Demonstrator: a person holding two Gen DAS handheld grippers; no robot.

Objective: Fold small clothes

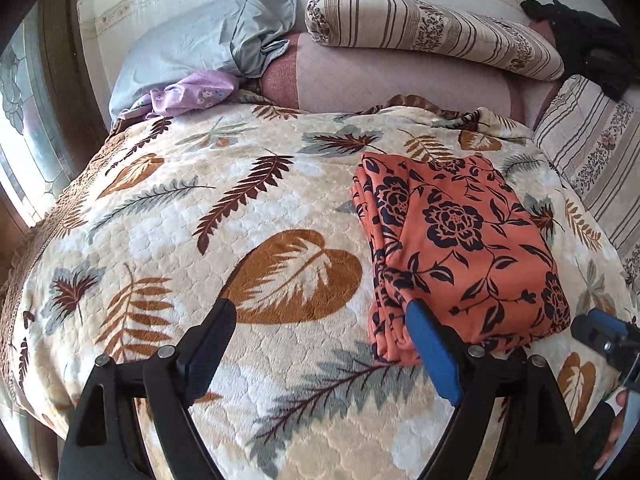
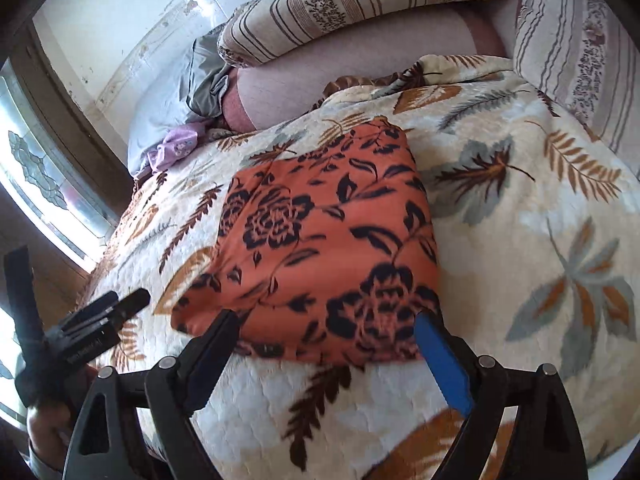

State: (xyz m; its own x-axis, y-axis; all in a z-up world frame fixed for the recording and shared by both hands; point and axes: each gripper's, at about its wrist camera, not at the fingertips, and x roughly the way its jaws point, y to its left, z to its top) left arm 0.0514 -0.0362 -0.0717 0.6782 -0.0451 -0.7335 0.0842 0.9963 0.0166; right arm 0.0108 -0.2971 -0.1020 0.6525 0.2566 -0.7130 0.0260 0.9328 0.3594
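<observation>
The orange flowered garment lies folded into a compact stack on the leaf-print blanket, toward the right side of the bed as the left wrist camera sees it; its layered edges show along the left side, and the top layer looks smooth. The left gripper stands with its jaws apart and nothing between them; its blue finger overlaps the near left corner of the garment in the view, though whether it touches the cloth cannot be told. The right gripper is likewise spread wide, empty, its tips at the near edge of the stack; contact there cannot be told either.

The fold itself looks finished, so the step in hand is most likely letting go and backing off cleanly; to do that well, both tools should lift straight away from the near edge with the jaws kept wide, so no fingertip drags a layer and spoils the stack. If one more fold or a tidy-up is wanted, pinch all layers together at the near corners rather than the top layer alone.
</observation>
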